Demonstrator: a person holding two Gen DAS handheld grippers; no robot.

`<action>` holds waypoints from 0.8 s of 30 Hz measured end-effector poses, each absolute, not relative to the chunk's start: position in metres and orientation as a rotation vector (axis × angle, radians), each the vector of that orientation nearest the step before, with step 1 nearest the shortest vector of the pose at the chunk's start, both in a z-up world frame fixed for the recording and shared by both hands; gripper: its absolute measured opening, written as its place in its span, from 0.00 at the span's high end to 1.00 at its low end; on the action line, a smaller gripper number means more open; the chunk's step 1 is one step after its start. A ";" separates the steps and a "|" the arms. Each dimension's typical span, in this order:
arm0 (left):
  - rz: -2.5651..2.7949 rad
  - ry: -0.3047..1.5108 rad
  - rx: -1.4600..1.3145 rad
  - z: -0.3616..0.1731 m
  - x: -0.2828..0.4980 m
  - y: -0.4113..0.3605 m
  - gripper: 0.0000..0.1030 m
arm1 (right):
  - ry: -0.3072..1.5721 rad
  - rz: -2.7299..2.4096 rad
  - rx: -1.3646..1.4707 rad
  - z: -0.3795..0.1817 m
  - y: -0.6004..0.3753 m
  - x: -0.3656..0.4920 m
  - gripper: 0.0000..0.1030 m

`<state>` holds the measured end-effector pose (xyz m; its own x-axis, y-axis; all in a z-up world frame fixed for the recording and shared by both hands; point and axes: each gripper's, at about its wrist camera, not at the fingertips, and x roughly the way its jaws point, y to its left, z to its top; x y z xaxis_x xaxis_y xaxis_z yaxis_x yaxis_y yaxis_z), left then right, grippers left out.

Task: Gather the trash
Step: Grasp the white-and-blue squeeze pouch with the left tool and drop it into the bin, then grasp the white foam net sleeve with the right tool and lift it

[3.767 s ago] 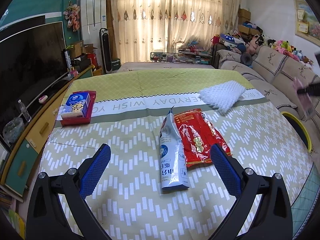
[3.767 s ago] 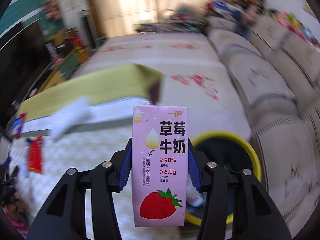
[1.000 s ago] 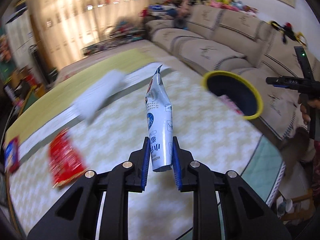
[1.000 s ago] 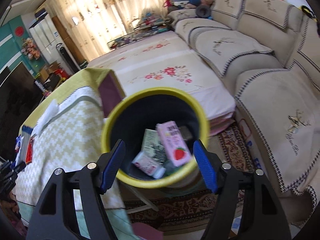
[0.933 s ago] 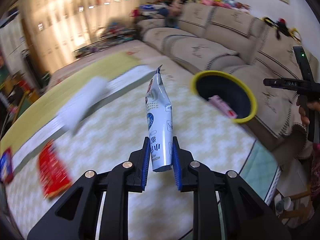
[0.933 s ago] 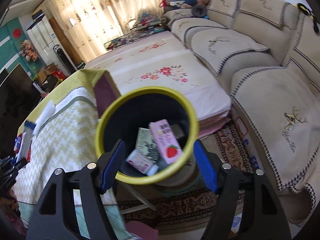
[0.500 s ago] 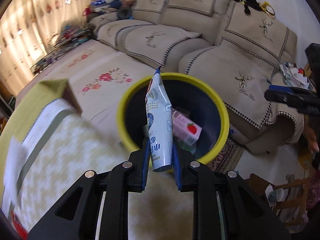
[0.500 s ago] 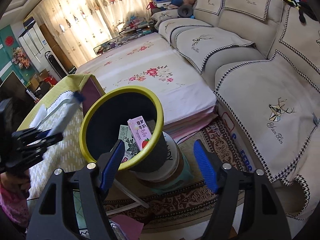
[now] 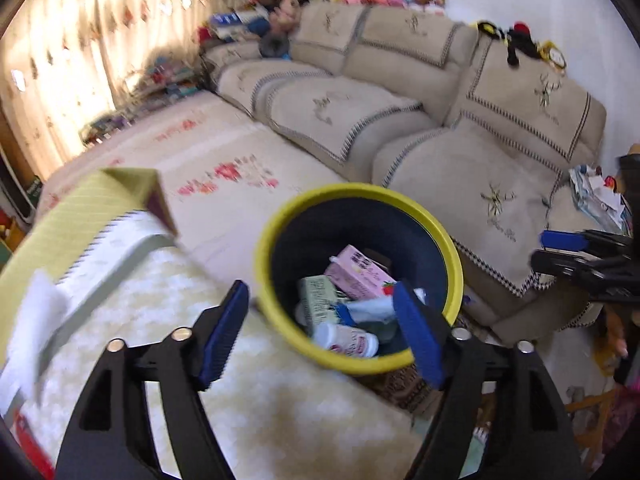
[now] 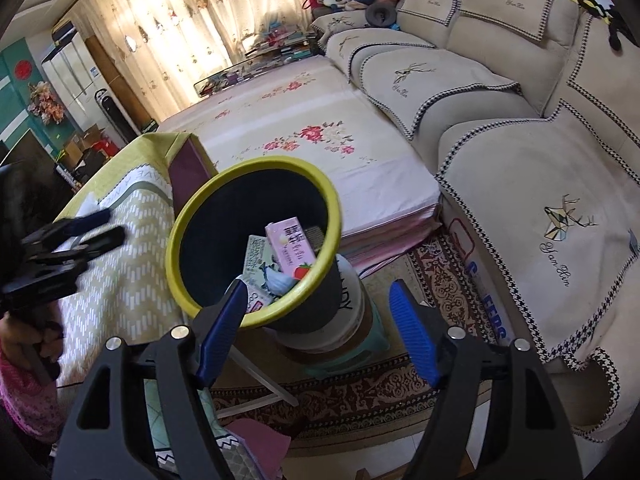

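Pouch (image 9: 370, 306) dropped, half-hidden in bin (image 9: 280, 324)

The left gripper (image 9: 320, 322) hangs with its jaws spread wide and nothing between them, above the yellow-rimmed bin (image 9: 448, 248). Inside lie a pink strawberry milk carton (image 9: 358, 273), a green carton (image 9: 318, 300) and a small white bottle (image 9: 346, 338).

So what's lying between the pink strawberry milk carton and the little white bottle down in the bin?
In the left wrist view, the crumpled white-and-blue pouch lies between the pink carton and the white bottle, inside the yellow-rimmed bin.
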<state>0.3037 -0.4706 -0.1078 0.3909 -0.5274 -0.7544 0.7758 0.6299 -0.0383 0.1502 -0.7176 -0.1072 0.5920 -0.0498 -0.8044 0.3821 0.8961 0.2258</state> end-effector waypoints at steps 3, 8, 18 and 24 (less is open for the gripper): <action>-0.791 0.732 0.324 -0.087 0.293 -0.415 0.19 | 0.927 -0.226 0.390 -0.112 -0.705 0.162 0.32; -0.643 0.669 0.270 -0.066 0.282 -0.303 0.14 | 0.963 -0.134 0.337 -0.114 -0.664 0.198 0.32; -0.262 0.679 0.179 -0.083 0.301 -0.102 0.13 | 0.987 0.139 0.186 -0.099 -0.519 0.303 0.32; -0.156 0.695 0.072 -0.116 0.328 -0.037 0.13 | 1.022 0.289 0.176 -0.100 -0.433 0.367 0.32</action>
<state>0.3276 -0.0372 -0.1162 0.7567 -0.1195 -0.6427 0.1672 0.9858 0.0136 0.3668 -0.4327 -0.1001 0.4884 0.3178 -0.8127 -0.1551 0.9481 0.2776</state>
